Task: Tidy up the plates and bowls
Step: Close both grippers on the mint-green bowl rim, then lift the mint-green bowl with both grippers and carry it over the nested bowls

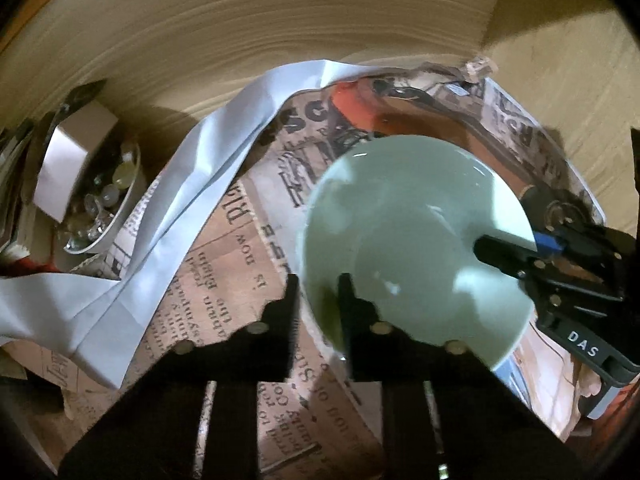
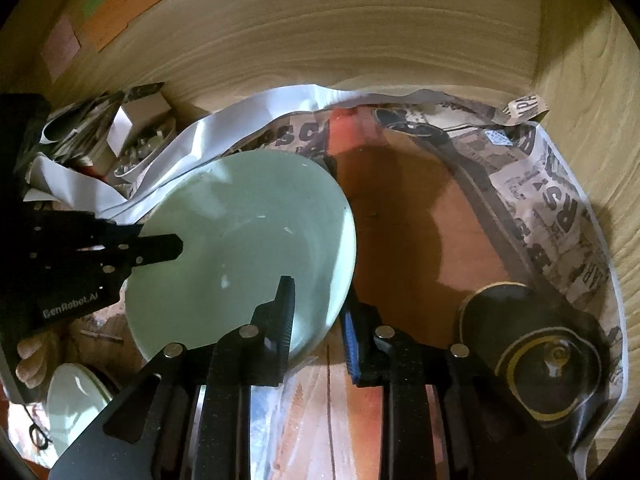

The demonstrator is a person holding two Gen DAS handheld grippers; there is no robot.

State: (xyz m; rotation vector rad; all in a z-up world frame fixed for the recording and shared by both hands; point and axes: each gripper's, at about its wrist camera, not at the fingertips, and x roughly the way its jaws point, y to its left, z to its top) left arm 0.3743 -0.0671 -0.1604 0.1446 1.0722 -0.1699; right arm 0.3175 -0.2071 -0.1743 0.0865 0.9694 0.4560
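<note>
Pale green bowl pinched on two sides, above the newspaper.

Left gripper [image 2: 160, 248] is clamped on the bowl [image 2: 248, 240] at its left rim; right gripper [image 2: 320, 312] bites the rim nearest its camera. Both are closed on it, the bowl between them. It is glossy, empty, tilted. Dark plate [image 2: 532, 356] lies far right, on the newspaper [image 1: 224, 264].

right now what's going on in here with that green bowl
A person is working two hand-held grippers, and both are clamped on the rim of the same pale green bowl. The left gripper pinches one side of the rim, the right gripper the opposite side. The bowl sits over newspaper lining a wooden shelf. A second pale green dish lies at lower left, and a dark gold-trimmed lid at lower right.
</note>
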